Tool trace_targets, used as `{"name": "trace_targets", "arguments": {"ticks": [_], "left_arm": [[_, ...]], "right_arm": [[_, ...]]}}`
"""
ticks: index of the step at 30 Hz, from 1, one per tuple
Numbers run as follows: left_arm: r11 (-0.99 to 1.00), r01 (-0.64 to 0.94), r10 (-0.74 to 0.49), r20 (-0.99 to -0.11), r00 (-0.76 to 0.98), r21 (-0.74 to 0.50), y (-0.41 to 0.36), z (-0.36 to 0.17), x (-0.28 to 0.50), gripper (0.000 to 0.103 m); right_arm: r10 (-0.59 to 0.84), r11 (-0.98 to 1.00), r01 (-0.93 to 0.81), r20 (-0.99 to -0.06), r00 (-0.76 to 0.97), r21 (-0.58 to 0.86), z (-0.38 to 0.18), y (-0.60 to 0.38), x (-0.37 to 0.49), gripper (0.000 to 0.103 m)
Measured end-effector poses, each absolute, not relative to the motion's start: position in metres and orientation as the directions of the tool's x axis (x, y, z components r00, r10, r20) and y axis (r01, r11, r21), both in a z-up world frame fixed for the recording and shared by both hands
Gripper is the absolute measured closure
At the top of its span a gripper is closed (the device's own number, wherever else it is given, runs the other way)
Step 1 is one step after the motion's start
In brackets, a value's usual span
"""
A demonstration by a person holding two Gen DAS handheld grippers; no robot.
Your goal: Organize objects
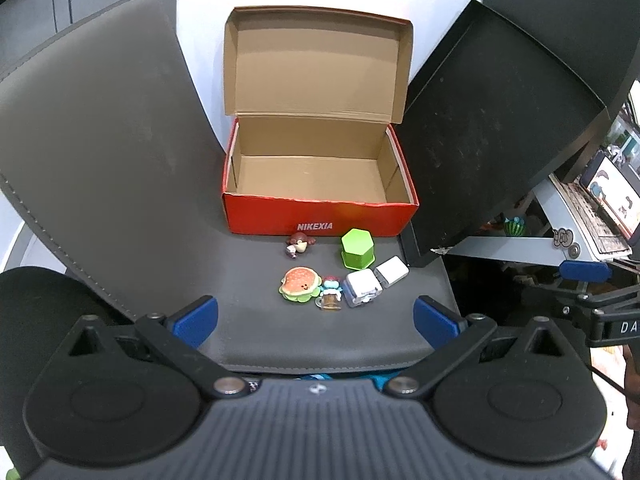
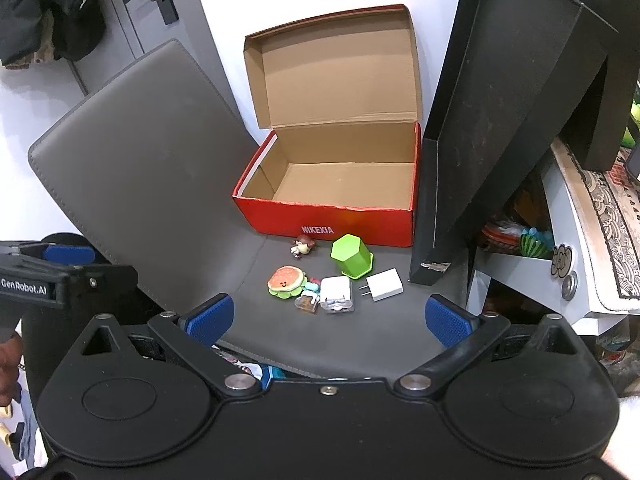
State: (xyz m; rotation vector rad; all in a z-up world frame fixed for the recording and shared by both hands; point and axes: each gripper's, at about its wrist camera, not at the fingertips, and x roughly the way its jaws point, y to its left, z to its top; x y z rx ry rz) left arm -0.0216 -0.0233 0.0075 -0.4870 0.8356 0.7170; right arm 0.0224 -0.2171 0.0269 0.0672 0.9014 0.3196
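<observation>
— Both sets of fingers are spread wide with nothing between them, yes? Left gripper [image 1: 315, 318], right gripper [image 2: 329, 318].

— Yes, released, both hovering near the front edge of the grey surface [image 2: 160, 168]. The little things lie ahead of the blue pads, clear of them.

— Count them for me.

— Six that I can make out: one burger toy [image 2: 286, 282], one small blue-topped charm [image 2: 309, 296] touching it, one white cube adapter [image 2: 337, 294], one white plug charger [image 2: 385, 284], one green hexagonal cup [image 2: 351, 256], one doll figure [image 2: 304, 247].

— Which way does the charger point?

— Flat, prongs toward the cube. The cup stands upside down.

— And the box?

— One red shoebox [image 2: 332, 220], beyond the toys, lid up against the wall, long side facing the grippers, inside bare.
</observation>
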Motion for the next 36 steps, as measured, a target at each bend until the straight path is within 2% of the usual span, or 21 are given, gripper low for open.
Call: {"name": "trace_targets", "arguments": {"ticks": [14,36], "left_arm": [[0.594,-0.799,0.414,-0.815,0.405,-0.095,-0.012,0.001,-0.014,0.000],[0.437,-0.893,0.389,-0.873,0.293,-0.105,0.031,-0.054,0.028,0.000]], "right_arm": [[0.290,0.955,-0.220,-0.770,0.568,0.198,0.015,-0.217,0.037,0.000],[0.292,0.956,-0.167,-0.809,0.509,0.240,-0.033,-0.224,0.076,0.000]]}}
